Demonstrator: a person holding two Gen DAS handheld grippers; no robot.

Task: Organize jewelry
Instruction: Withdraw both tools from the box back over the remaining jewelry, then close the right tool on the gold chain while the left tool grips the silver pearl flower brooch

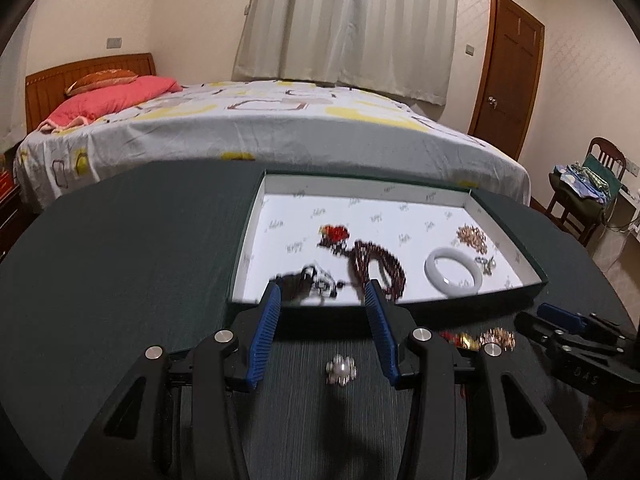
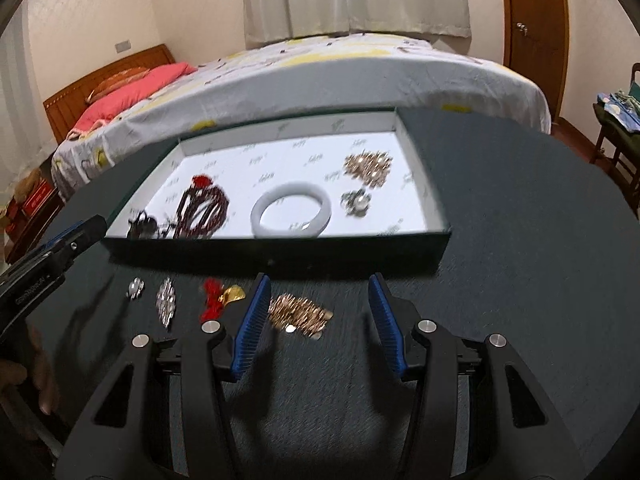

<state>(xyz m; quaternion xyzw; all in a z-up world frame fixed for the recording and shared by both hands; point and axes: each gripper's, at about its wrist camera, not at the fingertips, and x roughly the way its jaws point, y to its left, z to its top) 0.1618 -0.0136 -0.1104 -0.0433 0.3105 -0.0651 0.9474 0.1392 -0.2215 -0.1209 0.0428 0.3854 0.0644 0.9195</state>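
A shallow dark green box with a white lining lies on the dark table. In it are a white bangle, dark red beads, a red ornament, a black piece, a gold cluster and a pearl brooch. On the table in front lie a pearl flower brooch, a crystal brooch, a red and gold piece and a gold chain pile. My left gripper is open above the pearl flower brooch. My right gripper is open over the gold chain pile.
A bed with a patterned sheet stands just behind the table. A wooden door and a chair with clothes are at the right. The right gripper shows at the right of the left wrist view.
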